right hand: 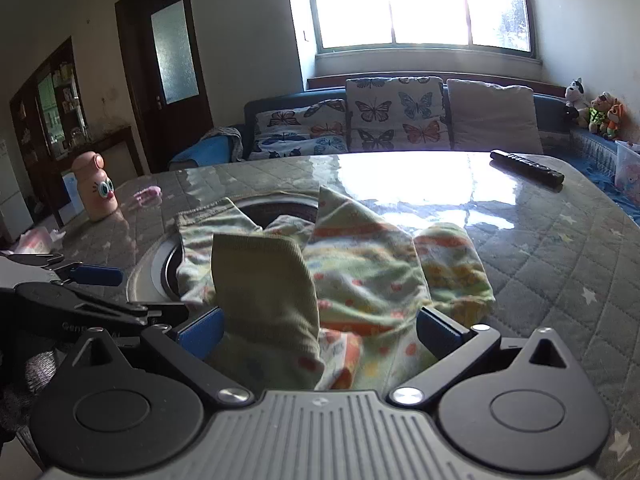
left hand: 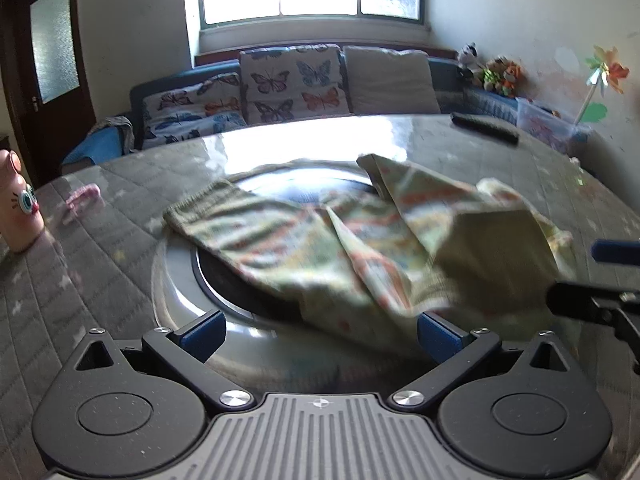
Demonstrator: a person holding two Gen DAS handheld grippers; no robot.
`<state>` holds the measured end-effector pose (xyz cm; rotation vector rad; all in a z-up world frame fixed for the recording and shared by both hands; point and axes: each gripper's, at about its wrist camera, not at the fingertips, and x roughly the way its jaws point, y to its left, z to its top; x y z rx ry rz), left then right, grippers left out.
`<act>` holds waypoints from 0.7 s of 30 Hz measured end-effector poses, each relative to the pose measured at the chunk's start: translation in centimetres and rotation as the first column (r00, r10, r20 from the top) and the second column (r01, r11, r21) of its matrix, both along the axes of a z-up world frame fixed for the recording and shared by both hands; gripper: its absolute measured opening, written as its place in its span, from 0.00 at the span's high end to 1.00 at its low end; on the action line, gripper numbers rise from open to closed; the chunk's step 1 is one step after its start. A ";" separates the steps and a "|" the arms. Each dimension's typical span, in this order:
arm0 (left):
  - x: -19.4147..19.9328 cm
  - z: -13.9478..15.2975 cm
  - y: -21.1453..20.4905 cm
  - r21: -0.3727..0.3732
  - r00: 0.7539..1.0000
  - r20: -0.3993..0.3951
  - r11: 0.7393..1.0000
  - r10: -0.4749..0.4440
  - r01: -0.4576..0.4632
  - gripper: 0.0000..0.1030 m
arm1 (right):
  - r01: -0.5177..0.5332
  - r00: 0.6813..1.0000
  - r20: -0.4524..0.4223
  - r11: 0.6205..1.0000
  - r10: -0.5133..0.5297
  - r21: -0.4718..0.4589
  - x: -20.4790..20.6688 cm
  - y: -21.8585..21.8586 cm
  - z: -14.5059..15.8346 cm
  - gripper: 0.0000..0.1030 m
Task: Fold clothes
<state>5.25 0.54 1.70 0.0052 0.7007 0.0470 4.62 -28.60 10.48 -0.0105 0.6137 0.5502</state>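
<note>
At the bottom of the left wrist view the left gripper (left hand: pixel 320 336) stands with its blue-padded fingers (left hand: pixel 204 330) spread wide, nothing between them but the grey surface and, at the right finger, the edge of the cloth. At the bottom of the right wrist view the right gripper (right hand: pixel 320 332) is likewise spread, and the near part of the patterned garment (right hand: pixel 352 280) lies in the gap between its fingers without being pinched; a plain olive-green cuff or inner panel stands up just above the left finger. The garment, pale green with orange and yellow print and blurred in both views, lies crumpled in the middle of each frame on the table (right hand: pixel 560 248), draped partly over a round grey inset (left hand: pixel 180 280) with a dark ring. In the left wrist view the garment (left hand: pixel 320 240) runs from the centre to the right edge, where the other gripper's dark finger and blue pad enter the frame. Farther back, a pink bottle with cartoon eyes (right hand: pixel 96 186) stands at the left of the frame with a small pink item (right hand: pixel 148 196) just beside it, and a black remote control (right hand: pixel 526 168) lies at the upper right of the table. Beyond the table, butterfly-print cushions (right hand: pixel 394 118) lean on a blue sofa under a bright window (right hand: pixel 420 4), with soft toys (right hand: pixel 598 114) at the far right and a dark door (right hand: pixel 168 64) at the upper left.
</note>
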 end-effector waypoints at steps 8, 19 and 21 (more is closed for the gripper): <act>5.1 1.5 1.1 -0.040 0.999 0.032 0.999 0.006 -0.004 0.11 | 0.013 1.000 0.020 1.000 -0.013 0.018 3.6 -0.4 1.8 0.00; 10.9 -1.0 0.5 -0.073 0.995 -0.076 0.995 -0.068 0.062 0.32 | -0.016 0.999 -0.039 1.000 0.015 -0.018 11.9 2.0 1.2 0.09; 11.3 -1.4 0.5 -0.084 0.992 -0.091 0.994 -0.084 0.076 0.42 | -0.037 0.998 -0.056 0.999 0.035 -0.025 13.3 2.9 0.8 0.11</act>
